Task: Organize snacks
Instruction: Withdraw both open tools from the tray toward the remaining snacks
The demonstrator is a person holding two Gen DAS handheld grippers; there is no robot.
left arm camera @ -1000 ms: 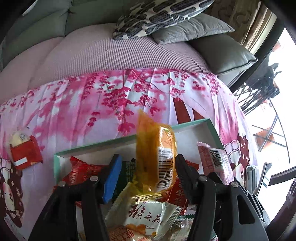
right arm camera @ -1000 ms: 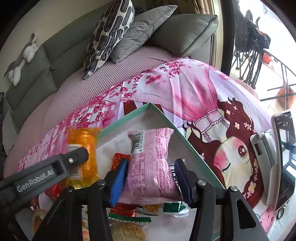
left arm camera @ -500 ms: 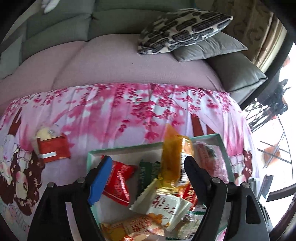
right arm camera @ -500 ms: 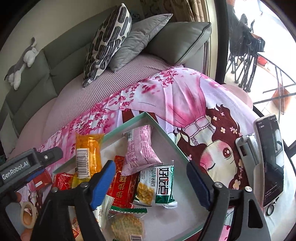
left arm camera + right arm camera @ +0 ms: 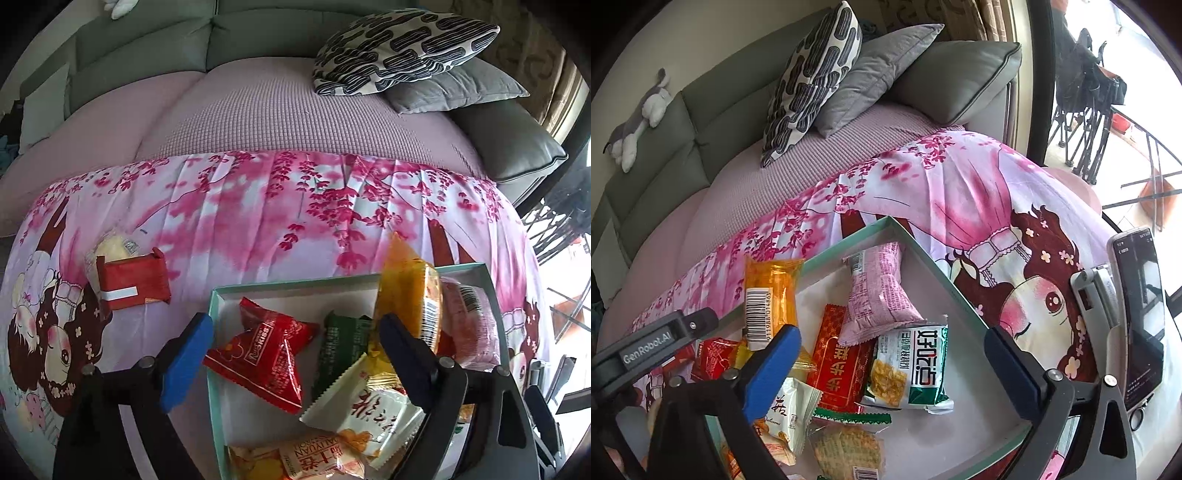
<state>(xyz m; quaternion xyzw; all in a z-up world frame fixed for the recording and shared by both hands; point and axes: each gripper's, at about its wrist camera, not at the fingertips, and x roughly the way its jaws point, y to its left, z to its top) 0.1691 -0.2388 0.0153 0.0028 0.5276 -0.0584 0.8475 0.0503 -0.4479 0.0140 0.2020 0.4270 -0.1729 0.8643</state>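
Grippers: left gripper point(image 5: 295, 358), right gripper point(image 5: 897, 362) just spread, released. Red packet point(image 5: 133, 282) only left view; phone point(image 5: 1139, 314) only right.

Each view sits just behind its own hand-held gripper and looks forward and steeply down along the two fingers, close above the snack box.

The left wrist view looks past the left hand-held gripper point(image 5: 291, 354) at the near left corner of the box point(image 5: 280, 287), with the floral cloth point(image 5: 236, 206) and sofa point(image 5: 258, 110) ahead.

The right wrist view looks past the right hand-held gripper point(image 5: 890, 373) into the box point(image 5: 923, 254) from its right side, the sofa point(image 5: 713, 110) ahead and to the left.

Both share the box, the orange packet point(image 5: 406, 295) point(image 5: 768, 291), the pink packet point(image 5: 469, 325) point(image 5: 879, 291) and the patterned pillow point(image 5: 399, 51) point(image 5: 812, 74). The left hand-held gripper shows at the right view's left edge point(image 5: 657, 350).
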